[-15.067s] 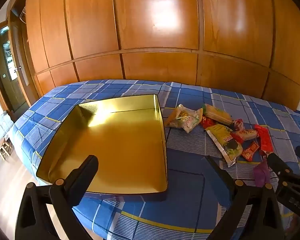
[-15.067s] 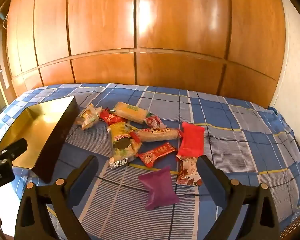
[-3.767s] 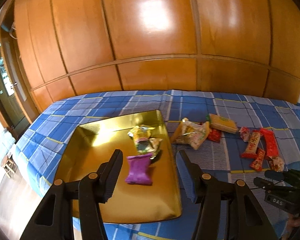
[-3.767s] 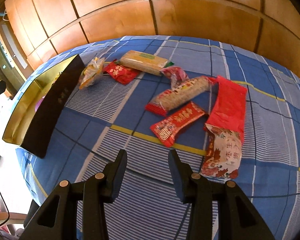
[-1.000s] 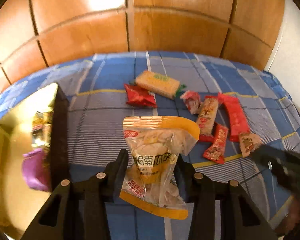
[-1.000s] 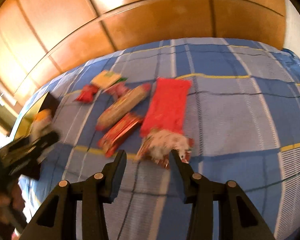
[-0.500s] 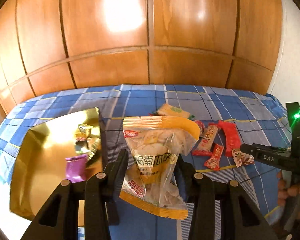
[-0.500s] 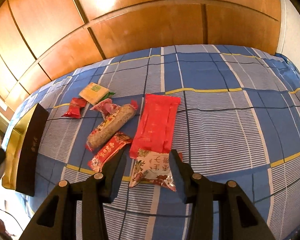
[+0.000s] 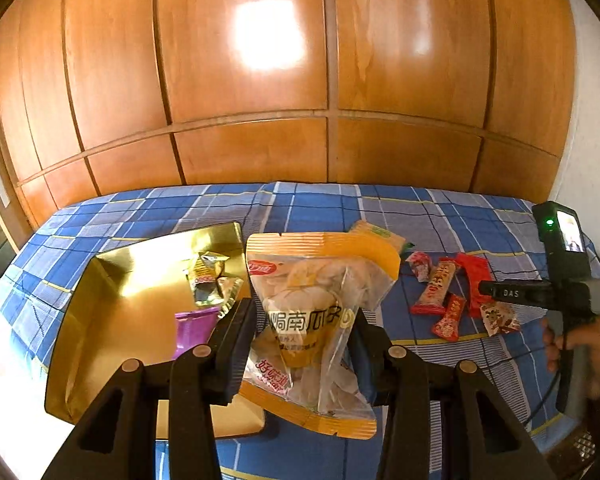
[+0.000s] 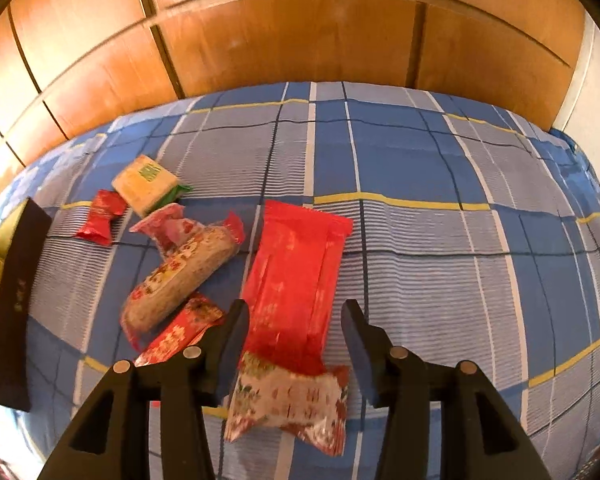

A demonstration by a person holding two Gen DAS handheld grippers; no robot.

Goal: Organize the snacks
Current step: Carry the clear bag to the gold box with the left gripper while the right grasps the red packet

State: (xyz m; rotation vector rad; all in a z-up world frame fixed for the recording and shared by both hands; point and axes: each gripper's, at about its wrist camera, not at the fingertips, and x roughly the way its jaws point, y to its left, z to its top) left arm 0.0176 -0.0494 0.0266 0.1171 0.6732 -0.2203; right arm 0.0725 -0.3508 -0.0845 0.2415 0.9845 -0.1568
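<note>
My left gripper (image 9: 304, 340) is shut on a clear snack bag with orange trim (image 9: 316, 320) and holds it in the air beside the right edge of the gold tray (image 9: 112, 320). The tray holds a purple packet (image 9: 194, 330) and a yellow-green packet (image 9: 212, 280). My right gripper (image 10: 294, 332) is open, its fingers on either side of a long red packet (image 10: 296, 280), with a floral white-and-red packet (image 10: 288, 404) lying between them lower down. The right gripper also shows in the left wrist view (image 9: 500, 292).
Several snacks lie on the blue plaid bed (image 10: 420, 240): a long biscuit roll (image 10: 180, 276), a small red packet (image 10: 100, 216), a yellow wafer pack (image 10: 144, 184), a pink candy (image 10: 166, 224), a red bar (image 10: 176, 332). The tray's dark side (image 10: 16, 300) stands at the left. A wooden wardrobe (image 9: 300, 80) stands behind.
My left gripper has kept the snack bag and turned left, bringing the tray nearer. My right gripper has dropped toward the red and floral packets, which now lie between its fingers.
</note>
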